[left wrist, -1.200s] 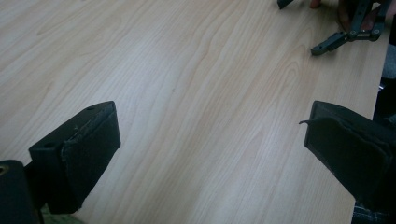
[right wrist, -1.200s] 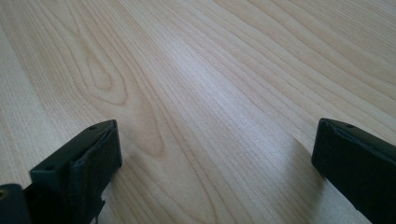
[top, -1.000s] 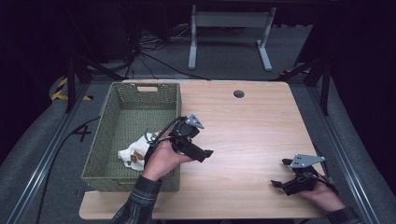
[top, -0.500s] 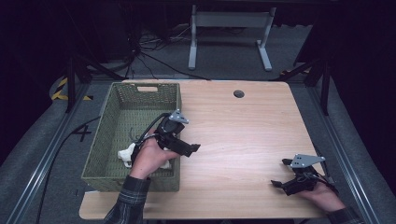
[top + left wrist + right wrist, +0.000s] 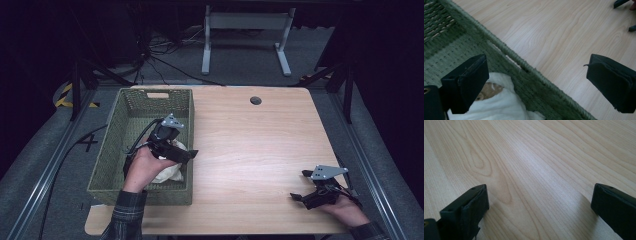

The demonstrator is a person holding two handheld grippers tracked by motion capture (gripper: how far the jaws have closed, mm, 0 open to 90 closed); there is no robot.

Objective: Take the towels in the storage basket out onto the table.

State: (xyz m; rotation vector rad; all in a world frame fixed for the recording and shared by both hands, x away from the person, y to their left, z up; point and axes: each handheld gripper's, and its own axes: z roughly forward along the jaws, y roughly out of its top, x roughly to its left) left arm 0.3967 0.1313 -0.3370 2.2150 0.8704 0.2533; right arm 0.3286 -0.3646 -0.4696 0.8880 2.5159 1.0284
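A green woven basket (image 5: 116, 150) stands on the left part of the wooden table (image 5: 250, 145). A white cloth bundle (image 5: 169, 172) with a tan patch lies in its near right corner and is also in the left gripper view (image 5: 499, 105). My left gripper (image 5: 181, 152) hangs over the basket's right wall. Its jaws are wide open and straddle the rim (image 5: 524, 66), holding nothing. My right gripper (image 5: 301, 186) rests low at the table's near right. It is open over bare wood (image 5: 539, 195).
The basket has a handle slot (image 5: 157, 95) in its far wall. A round cable hole (image 5: 256, 100) sits near the table's far edge. A metal stand (image 5: 245, 30) is on the floor behind. The right gripper's jaw tips (image 5: 621, 3) show far off in the left gripper view.
My left gripper has moved left from above the tabletop to over the basket's right wall, near the white bundle. The right gripper has stayed put.
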